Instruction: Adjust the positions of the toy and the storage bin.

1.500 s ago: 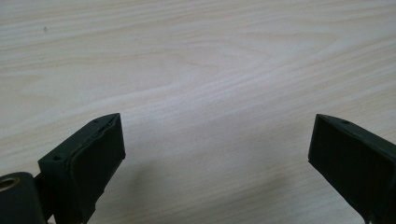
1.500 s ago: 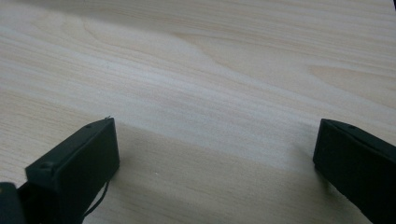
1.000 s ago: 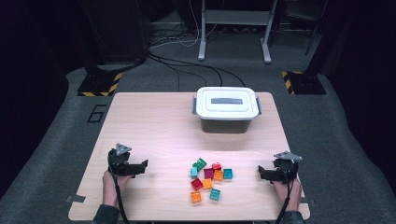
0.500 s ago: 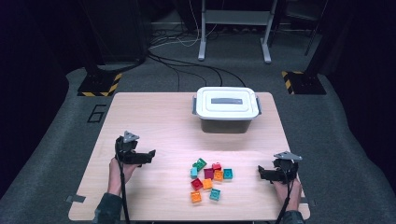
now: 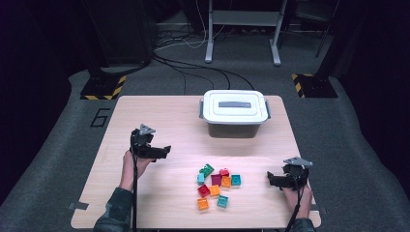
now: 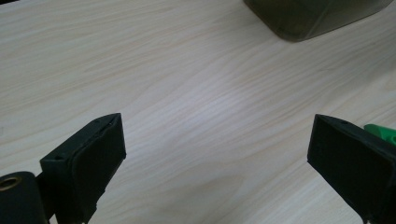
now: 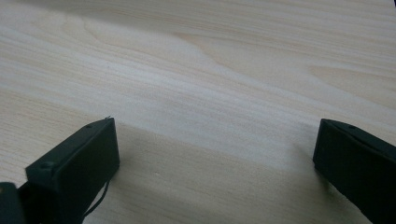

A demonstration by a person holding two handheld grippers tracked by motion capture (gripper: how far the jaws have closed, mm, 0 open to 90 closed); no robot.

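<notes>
A cluster of several small coloured bricks [image 5: 216, 186] in green, teal, red and orange lies on the wooden table [image 5: 159, 116] near its front middle. My left gripper [image 5: 164, 151] hovers left of the cluster, open, jaws wide apart over bare wood [image 6: 215, 140]; a green brick [image 6: 383, 134] peeks past its right jaw. My right gripper [image 5: 271, 180] sits low at the front right, open, with only wood between its jaws [image 7: 215, 154]. A white-lidded grey box [image 5: 235, 113] stands closed at the back middle.
The box's dark lower wall [image 6: 313, 18] shows at the top of the left gripper view. Cables [image 5: 183, 67] run across the grey floor behind the table, beside a metal stand [image 5: 241, 29] and hazard-striped feet [image 5: 99, 89].
My left gripper has moved forward and to the right, toward the table's middle. The right gripper and the bricks have stayed where they were.
</notes>
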